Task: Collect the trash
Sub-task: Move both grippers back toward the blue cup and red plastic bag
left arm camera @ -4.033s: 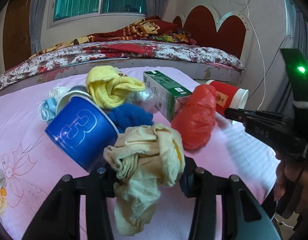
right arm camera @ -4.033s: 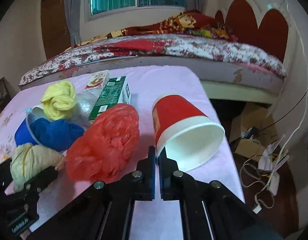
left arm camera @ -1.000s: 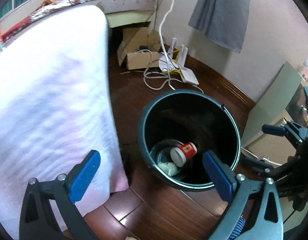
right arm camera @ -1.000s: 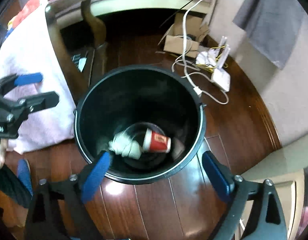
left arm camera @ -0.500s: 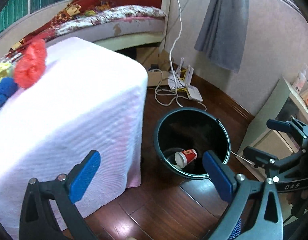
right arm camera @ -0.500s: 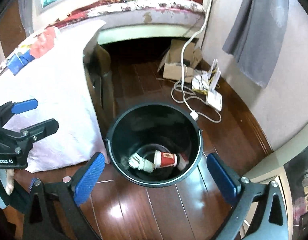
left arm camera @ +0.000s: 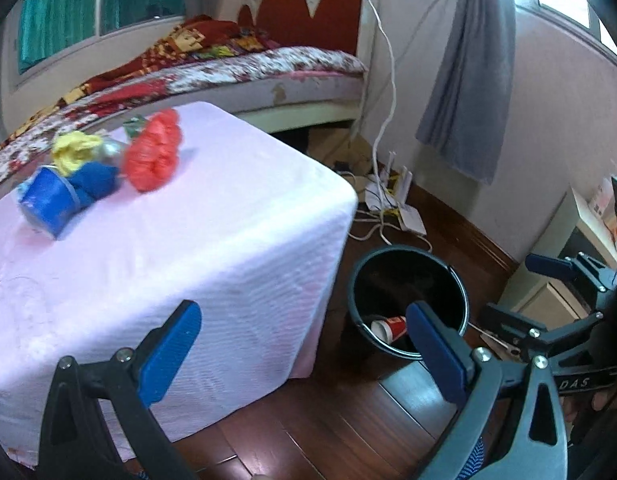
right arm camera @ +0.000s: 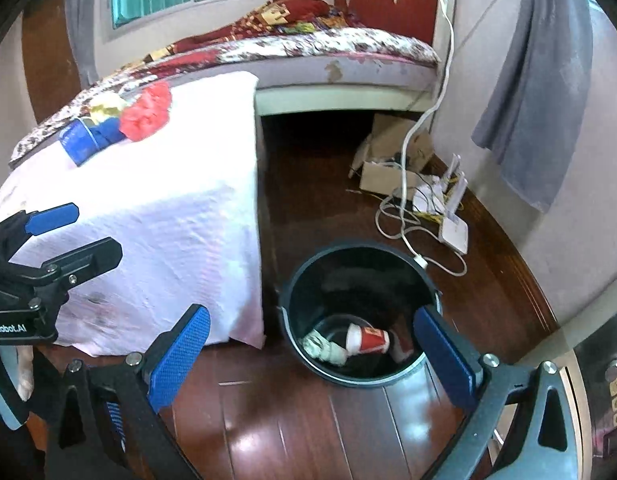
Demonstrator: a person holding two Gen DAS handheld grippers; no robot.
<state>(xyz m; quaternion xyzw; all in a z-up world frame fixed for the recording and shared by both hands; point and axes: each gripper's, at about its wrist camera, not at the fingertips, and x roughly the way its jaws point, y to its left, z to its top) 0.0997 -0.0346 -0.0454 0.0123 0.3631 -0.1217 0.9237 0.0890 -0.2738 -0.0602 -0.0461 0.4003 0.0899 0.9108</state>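
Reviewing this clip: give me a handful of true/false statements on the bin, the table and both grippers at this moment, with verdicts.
1. The red paper cup lies inside the black bin. True.
2. The left gripper is shut on a cloth. False: its jaws are wide open and empty.
3. The red plastic bag is on the floor. False: it lies on the table, beside the blue cup.
4. The right gripper is open. True.
5. The bin stands on the table. False: it stands on the wooden floor beside it.

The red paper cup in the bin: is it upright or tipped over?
Tipped over. The red paper cup lies on its side at the bottom of the black bin, beside crumpled pale trash.
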